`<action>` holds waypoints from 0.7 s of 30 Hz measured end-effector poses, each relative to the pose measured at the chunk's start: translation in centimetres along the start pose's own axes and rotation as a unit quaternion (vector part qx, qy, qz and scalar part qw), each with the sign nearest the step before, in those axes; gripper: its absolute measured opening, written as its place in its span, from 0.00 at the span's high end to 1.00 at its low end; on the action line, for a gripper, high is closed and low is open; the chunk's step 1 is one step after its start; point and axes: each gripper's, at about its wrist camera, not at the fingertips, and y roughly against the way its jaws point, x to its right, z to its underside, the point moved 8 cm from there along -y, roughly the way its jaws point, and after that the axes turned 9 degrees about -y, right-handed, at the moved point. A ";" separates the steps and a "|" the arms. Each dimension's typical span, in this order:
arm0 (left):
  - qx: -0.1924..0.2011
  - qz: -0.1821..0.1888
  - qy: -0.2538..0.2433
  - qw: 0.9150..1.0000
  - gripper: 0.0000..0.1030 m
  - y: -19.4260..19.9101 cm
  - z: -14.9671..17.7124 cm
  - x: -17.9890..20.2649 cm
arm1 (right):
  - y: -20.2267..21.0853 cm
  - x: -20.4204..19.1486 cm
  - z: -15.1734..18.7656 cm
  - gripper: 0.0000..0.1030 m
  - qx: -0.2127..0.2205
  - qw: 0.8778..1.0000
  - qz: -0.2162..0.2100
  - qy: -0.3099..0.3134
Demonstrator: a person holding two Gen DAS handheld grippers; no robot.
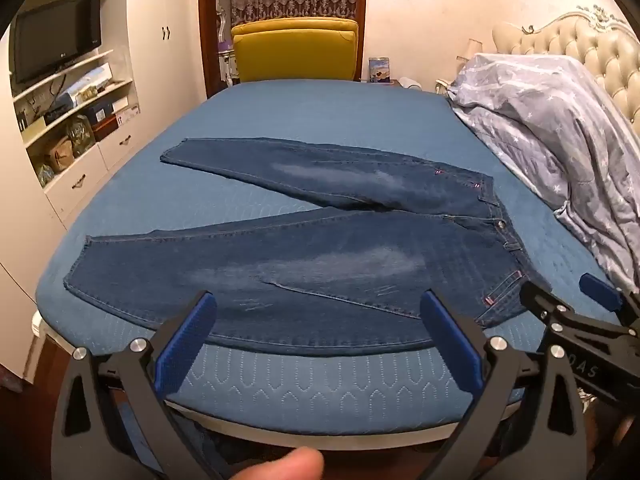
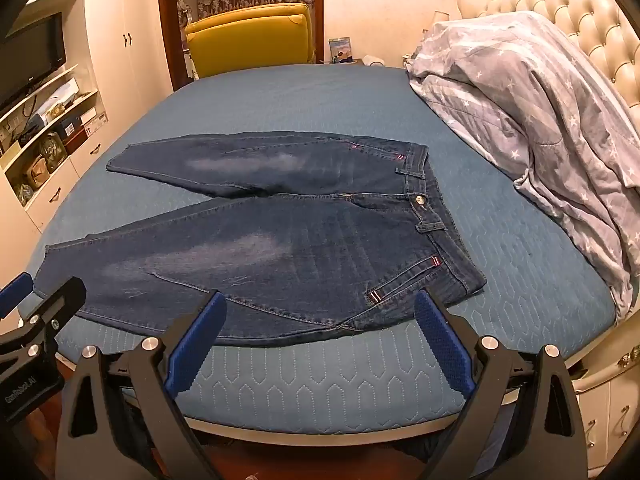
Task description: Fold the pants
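Dark blue jeans (image 1: 320, 256) lie flat on the blue bed (image 1: 320, 120), waistband to the right, both legs spread apart in a V pointing left. They also show in the right wrist view (image 2: 288, 240). My left gripper (image 1: 320, 308) is open and empty, hovering over the near edge of the near leg. My right gripper (image 2: 320, 308) is open and empty, over the near hip area by the front pocket. The right gripper also shows in the left wrist view (image 1: 568, 300), and the left gripper shows at the left of the right wrist view (image 2: 36, 292).
A crumpled star-print duvet (image 1: 560, 132) is piled on the right by the tufted headboard (image 1: 592, 48). A yellow chair (image 1: 296, 48) stands beyond the far edge. White shelves with a TV (image 1: 56, 48) line the left wall.
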 end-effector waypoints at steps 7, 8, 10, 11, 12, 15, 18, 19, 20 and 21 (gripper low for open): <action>-0.004 0.005 0.004 1.000 0.01 -0.2 0.1 0.6 | -0.4 0.0 -0.1 0.11 -0.003 1.000 -0.003 -0.001; -0.003 0.006 0.003 1.000 0.01 -0.2 0.1 0.7 | -0.3 0.0 -0.1 0.11 -0.004 1.000 -0.003 -0.001; 0.000 0.008 0.005 1.000 0.01 -0.1 0.0 0.5 | -0.4 -0.1 0.0 0.11 -0.003 1.000 -0.004 -0.001; 0.000 0.008 0.005 1.000 0.01 -0.1 -0.1 0.3 | -0.4 -0.1 0.0 0.11 -0.004 1.000 -0.005 -0.001; 0.000 0.008 0.005 1.000 0.01 0.0 -0.1 0.3 | -0.4 -0.1 0.0 0.11 -0.005 1.000 -0.005 -0.002; 0.000 0.008 0.006 1.000 0.01 -0.1 0.0 0.1 | -0.4 -0.2 -0.1 0.11 -0.004 1.000 -0.005 -0.001; 0.001 0.008 0.007 1.000 0.01 -0.1 0.0 0.1 | -0.4 -0.2 0.0 0.11 -0.004 1.000 -0.005 -0.001; 0.001 0.008 0.008 1.000 0.01 -0.1 0.0 0.1 | -0.3 -0.2 0.0 0.11 -0.004 1.000 -0.005 -0.001; 0.002 0.008 0.008 1.000 0.01 -0.1 -0.1 0.1 | -0.3 -0.3 0.0 0.11 -0.004 1.000 -0.006 -0.001; 0.002 0.008 0.009 1.000 0.01 -0.1 -0.1 0.1 | -0.4 -0.2 0.0 0.11 -0.004 1.000 -0.006 -0.002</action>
